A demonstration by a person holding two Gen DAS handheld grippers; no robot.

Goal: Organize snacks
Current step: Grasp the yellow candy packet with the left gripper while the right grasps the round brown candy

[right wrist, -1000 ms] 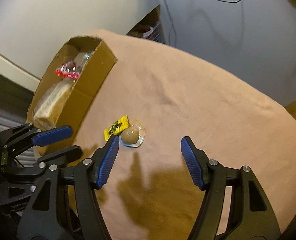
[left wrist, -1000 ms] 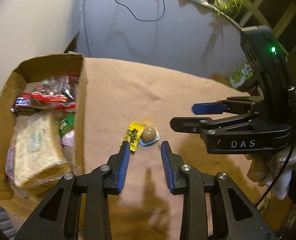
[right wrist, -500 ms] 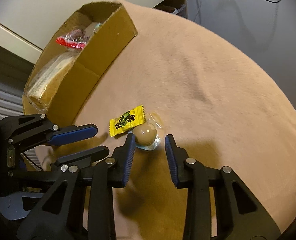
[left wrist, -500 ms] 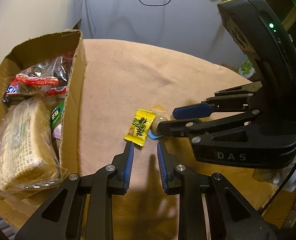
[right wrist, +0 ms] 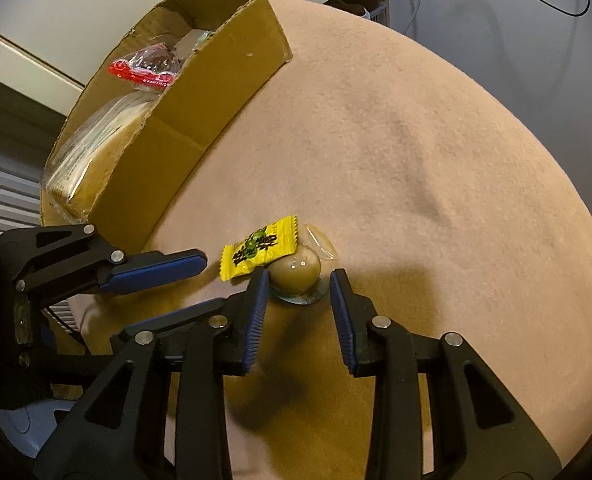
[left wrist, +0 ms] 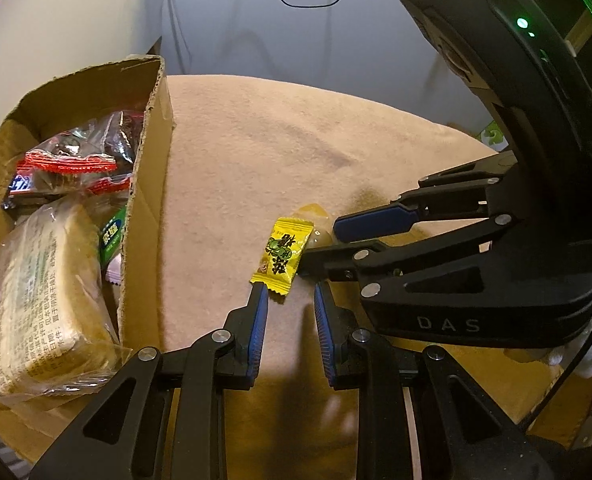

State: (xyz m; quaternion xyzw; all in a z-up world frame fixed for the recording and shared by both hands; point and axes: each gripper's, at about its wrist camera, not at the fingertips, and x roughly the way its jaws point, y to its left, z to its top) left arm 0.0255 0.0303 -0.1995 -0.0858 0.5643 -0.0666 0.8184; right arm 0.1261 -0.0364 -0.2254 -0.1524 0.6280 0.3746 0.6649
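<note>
I see my right gripper [right wrist: 297, 280] unclenched, tips flanking the brown jelly cup [right wrist: 296, 272], my left gripper [left wrist: 288, 296] unclenched just short of the yellow candy [left wrist: 284, 252], cardboard box [left wrist: 152, 200] to its left.

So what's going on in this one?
A person is sorting snacks with two handheld grippers. The right gripper has just been closing; its jaws flank a brown jelly cup on the cloth, not visibly gripping. The left gripper points at the yellow candy packet beside it, empty. The cardboard box already holds bread and other packets.
</note>
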